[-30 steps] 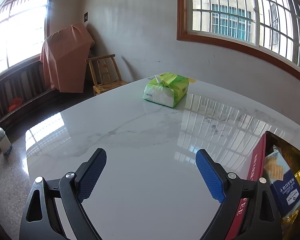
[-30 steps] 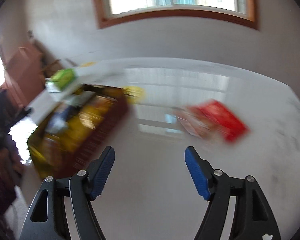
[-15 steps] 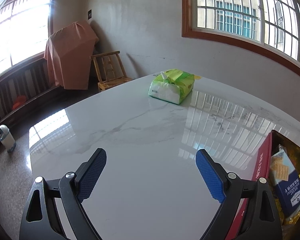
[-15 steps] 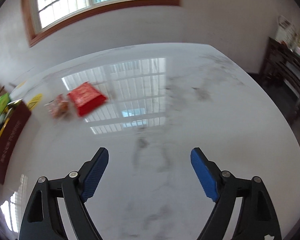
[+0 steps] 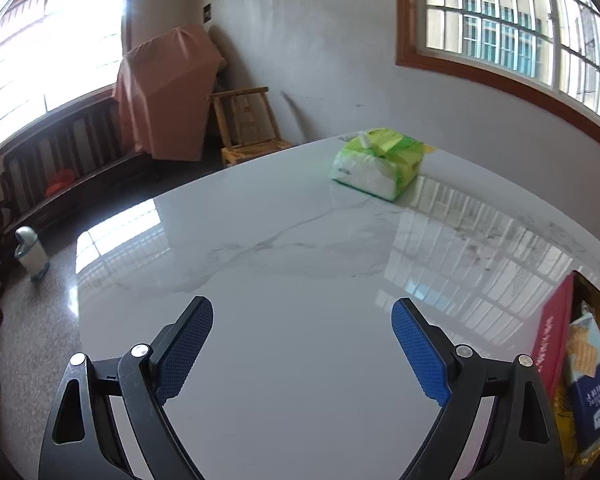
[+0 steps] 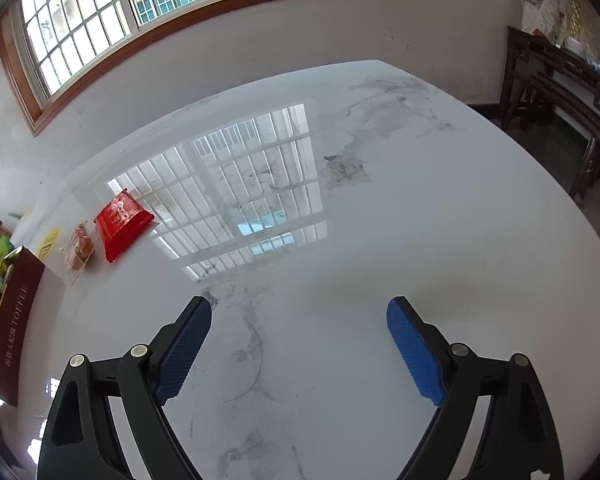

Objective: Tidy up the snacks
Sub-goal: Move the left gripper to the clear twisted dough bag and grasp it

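Note:
A dark red toffee box [image 6: 14, 328] holding snacks sits at the table's left edge in the right wrist view; it also shows in the left wrist view [image 5: 552, 344] with a blue cracker packet [image 5: 590, 384] inside. A red snack packet [image 6: 122, 218] and a clear-wrapped snack [image 6: 78, 248] lie on the table beside the box. My left gripper [image 5: 302, 350] is open and empty over bare table. My right gripper [image 6: 299, 350] is open and empty, well to the right of the snacks.
A green tissue pack [image 5: 378, 164] lies at the far side of the white marble table [image 5: 300, 240]. A wooden chair [image 5: 246, 124] and a covered object [image 5: 168, 92] stand beyond it. A dark wooden side table [image 6: 560, 92] stands at the right wall.
My right gripper has swung right, so the box and snacks have slid to the left edge of its view. My left gripper view has shifted slightly; the tissue pack sits further right.

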A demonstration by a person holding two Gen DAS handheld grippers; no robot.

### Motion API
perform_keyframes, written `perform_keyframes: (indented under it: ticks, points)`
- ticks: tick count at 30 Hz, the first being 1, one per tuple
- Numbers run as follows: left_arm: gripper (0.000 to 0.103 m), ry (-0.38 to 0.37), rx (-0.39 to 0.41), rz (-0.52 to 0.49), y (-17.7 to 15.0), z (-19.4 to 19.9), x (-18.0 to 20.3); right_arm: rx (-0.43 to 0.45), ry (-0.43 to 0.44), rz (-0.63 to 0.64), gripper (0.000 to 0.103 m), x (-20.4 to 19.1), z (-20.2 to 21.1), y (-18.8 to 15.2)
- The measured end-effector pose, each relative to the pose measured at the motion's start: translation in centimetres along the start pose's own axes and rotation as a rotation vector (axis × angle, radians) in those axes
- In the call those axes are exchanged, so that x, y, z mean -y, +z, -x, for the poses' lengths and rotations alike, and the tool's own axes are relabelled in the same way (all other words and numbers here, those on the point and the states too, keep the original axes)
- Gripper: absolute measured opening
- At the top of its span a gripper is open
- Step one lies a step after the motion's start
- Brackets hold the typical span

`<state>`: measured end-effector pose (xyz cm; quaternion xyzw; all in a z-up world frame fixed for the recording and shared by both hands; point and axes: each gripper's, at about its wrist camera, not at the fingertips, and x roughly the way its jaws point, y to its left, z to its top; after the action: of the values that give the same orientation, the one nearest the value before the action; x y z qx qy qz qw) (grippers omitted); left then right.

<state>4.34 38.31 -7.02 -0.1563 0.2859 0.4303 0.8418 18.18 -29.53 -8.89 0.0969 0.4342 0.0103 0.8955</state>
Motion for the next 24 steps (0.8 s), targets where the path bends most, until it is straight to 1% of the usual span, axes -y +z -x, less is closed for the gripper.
perform_keyframes:
  ticks: [2, 4, 5, 6, 7, 9, 10, 11, 12, 13, 14, 15, 17, 18, 20, 21, 22, 23, 24]
  points:
    - [0.091, 0.037, -0.003, 0.007, -0.1, 0.7, -0.7, 0.003, 0.005, 0.011, 0.088, 0.1, 0.0, 0.0]
    - [0.091, 0.017, 0.030, 0.028, 0.0, 3.1, -1.6, 0.003, 0.012, 0.021, 0.091, 0.0, -0.2, 0.1]
    - [0.091, -0.020, 0.058, 0.034, 0.1, 5.1, -1.9, 0.002, 0.013, 0.030, 0.092, -0.2, -0.3, 0.1]
    - [0.091, -0.053, 0.070, 0.032, 0.2, 6.6, -1.9, 0.002, 0.010, 0.038, 0.092, -0.4, -0.4, 0.1]
    - [0.091, -0.105, 0.075, 0.018, 0.6, 8.6, -1.4, -0.003, 0.004, 0.049, 0.093, -0.6, -0.5, 0.1]
    - [0.091, -0.238, 0.048, -0.029, 1.3, 12.2, 0.3, -0.010, 0.007, 0.070, 0.094, -1.0, -0.6, 0.0]
    - [0.091, -0.322, 0.025, -0.073, 1.8, 14.3, 2.0, -0.010, 0.012, 0.070, 0.094, -1.0, -0.6, 0.0]
    - [0.091, -0.382, 0.002, -0.112, 2.1, 15.8, 3.4, -0.007, 0.021, 0.066, 0.094, -0.9, -0.5, -0.1]
    - [0.091, -0.474, -0.051, -0.174, 2.3, 17.6, 5.8, -0.003, 0.031, 0.057, 0.094, -0.7, -0.4, -0.1]
    - [0.091, -0.546, -0.105, -0.224, 2.4, 18.8, 7.8, 0.001, 0.038, 0.047, 0.094, -0.5, -0.2, -0.1]
    - [0.091, -0.632, -0.187, -0.280, 2.2, 19.9, 10.7, 0.005, 0.045, 0.041, 0.094, -0.4, -0.1, -0.1]
    - [0.091, -0.673, -0.246, -0.305, 2.0, 20.4, 12.7, 0.006, 0.052, 0.038, 0.094, -0.4, -0.1, -0.2]
    - [0.091, -0.733, -0.391, -0.342, 0.9, 20.5, 17.1, 0.003, 0.056, 0.046, 0.094, -0.5, -0.2, -0.2]
    - [0.091, -0.759, -0.494, -0.340, 0.1, 19.9, 19.6, 0.001, 0.057, 0.052, 0.094, -0.6, -0.2, -0.2]
    - [0.091, -0.782, -0.680, -0.318, -1.8, 18.2, 23.8, -0.003, 0.071, 0.067, 0.094, -0.9, -0.2, -0.2]
    - [0.091, -0.777, -0.762, -0.310, -2.9, 17.3, 26.0, -0.003, 0.078, 0.070, 0.094, -0.9, -0.2, -0.3]
    - [0.091, -0.759, -0.797, -0.310, -3.7, 16.8, 27.5, -0.002, 0.085, 0.072, 0.094, -1.0, -0.2, -0.3]
    - [0.091, -0.735, -0.816, -0.316, -4.5, 16.2, 29.1, 0.002, 0.097, 0.072, 0.094, -0.9, -0.1, -0.3]
    - [0.091, -0.709, -0.818, -0.326, -5.2, 15.9, 30.5, 0.005, 0.107, 0.071, 0.094, -0.9, 0.0, -0.3]
